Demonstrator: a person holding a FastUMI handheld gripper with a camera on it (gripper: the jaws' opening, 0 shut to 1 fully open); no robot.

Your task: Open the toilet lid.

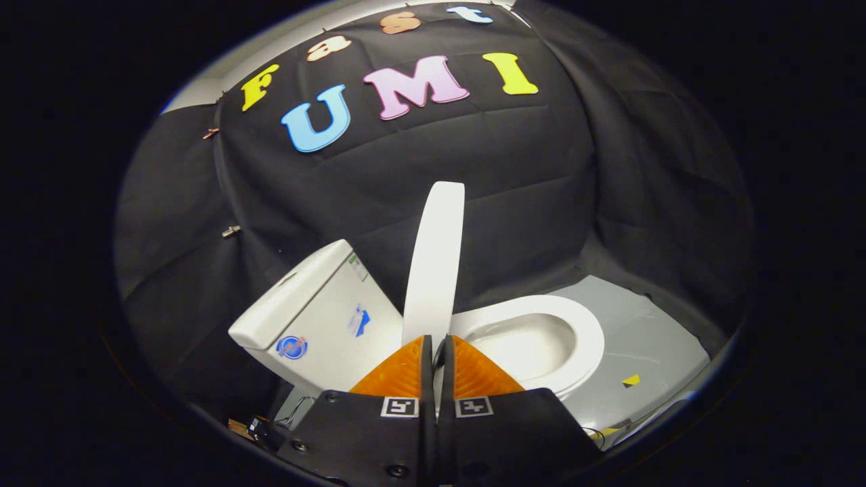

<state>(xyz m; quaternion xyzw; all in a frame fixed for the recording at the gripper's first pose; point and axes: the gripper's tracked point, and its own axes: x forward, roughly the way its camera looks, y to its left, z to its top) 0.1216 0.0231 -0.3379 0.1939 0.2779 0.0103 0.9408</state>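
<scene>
One lid, standing nearly straight up

One lid [435, 260] here, raised almost upright and seen nearly edge-on, so it looks like a tall narrow white slab rising from the back of the bowl. Its lower end drops down right between the two fingers [399, 372] of the gripper [436, 352]. The jaws are drawn in close with just a thin gap, and the lid's bottom edge sits in that gap. Looks like both fingers are pinching it, though the contact itself is hard to make out from this angle.

To one side of the lid is the seat [541, 331], down flat on the bowl, an open white oval with the inside of the bowl showing through it. On the other side is the tank [318, 318], a white box with its own flat cover on top, a round blue sticker low on its face and a couple of smaller stickers higher up. The lid is tilted slightly toward the tank but not touching it as far as I can see.

The toilet stands on a pale grey floor [643, 338] with a small yellow mark [630, 381] on it just past the seat. Black cloth [514, 169] hangs behind everything. Some wires [298, 409] lie on the floor near the tank's base.
</scene>
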